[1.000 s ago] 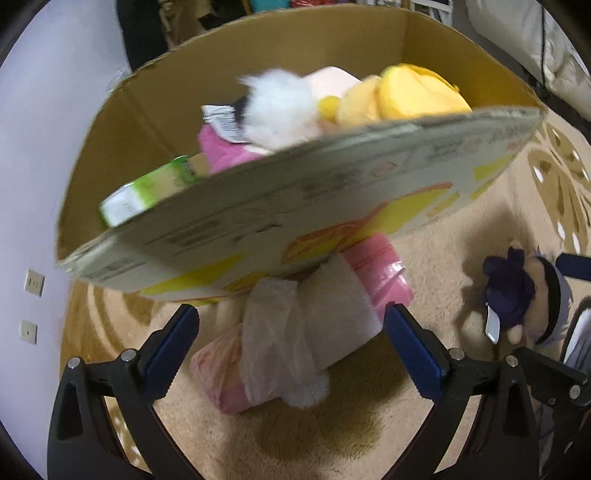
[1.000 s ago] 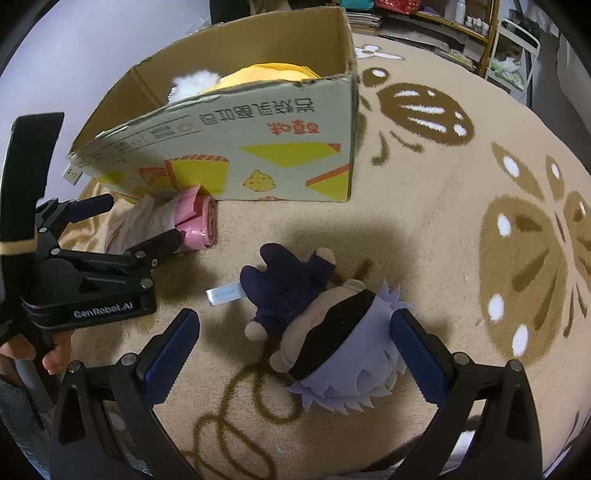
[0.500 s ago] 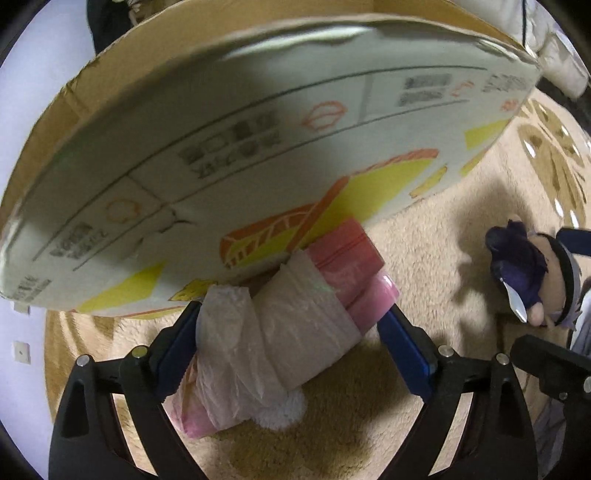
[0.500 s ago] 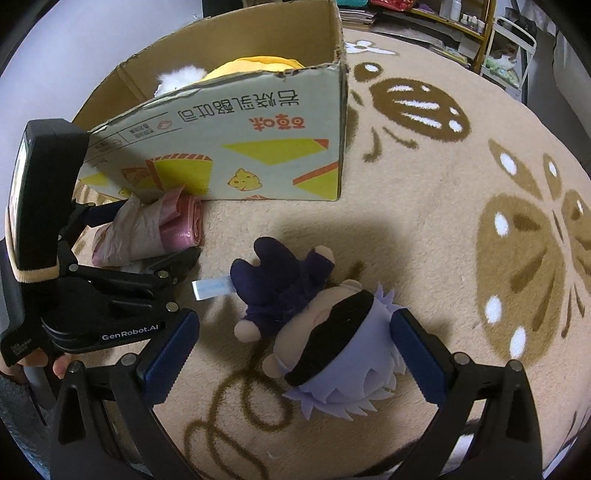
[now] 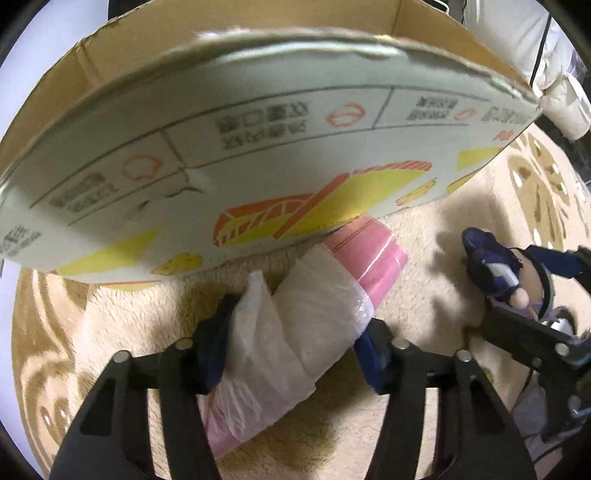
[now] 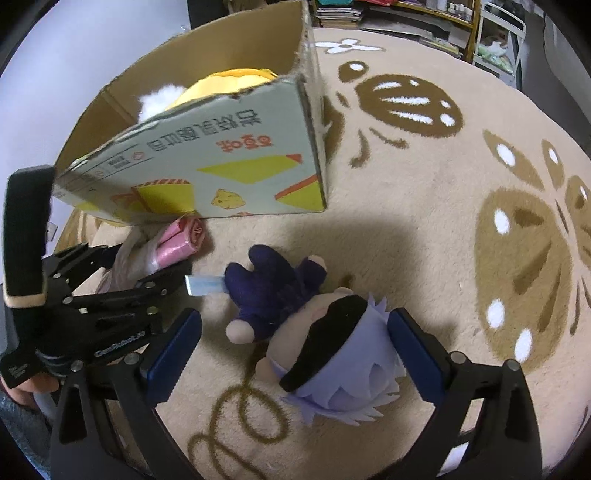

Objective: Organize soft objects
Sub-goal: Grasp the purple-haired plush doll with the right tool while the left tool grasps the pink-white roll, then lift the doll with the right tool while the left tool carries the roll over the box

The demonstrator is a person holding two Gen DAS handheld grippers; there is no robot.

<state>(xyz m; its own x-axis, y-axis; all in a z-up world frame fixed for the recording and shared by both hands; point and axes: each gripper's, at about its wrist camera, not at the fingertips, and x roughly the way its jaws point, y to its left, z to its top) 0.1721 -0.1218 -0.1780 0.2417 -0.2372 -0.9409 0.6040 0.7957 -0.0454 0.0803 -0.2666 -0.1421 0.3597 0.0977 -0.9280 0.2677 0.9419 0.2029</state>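
Observation:
My left gripper (image 5: 291,350) is shut on a pink roll wrapped in white plastic film (image 5: 310,325), which lies on the rug against the front of a printed cardboard box (image 5: 258,147). The roll (image 6: 177,240) and the left gripper (image 6: 122,280) also show in the right wrist view. My right gripper (image 6: 291,347) is open, its fingers either side of a plush doll (image 6: 317,332) with lilac hair, a black blindfold and dark blue clothes, lying on the rug. The doll (image 5: 498,273) also shows in the left wrist view. The box (image 6: 207,155) holds yellow and white plush toys (image 6: 221,85).
A beige rug with brown leaf patterns (image 6: 443,206) covers the floor. A white wall stands behind the box. Shelves with clutter (image 6: 424,14) stand at the far right. A white cushion (image 5: 565,85) lies beyond the box.
My left gripper moved forward and closed on the wrapped pink roll. My right gripper edged closer around the doll and stayed open.

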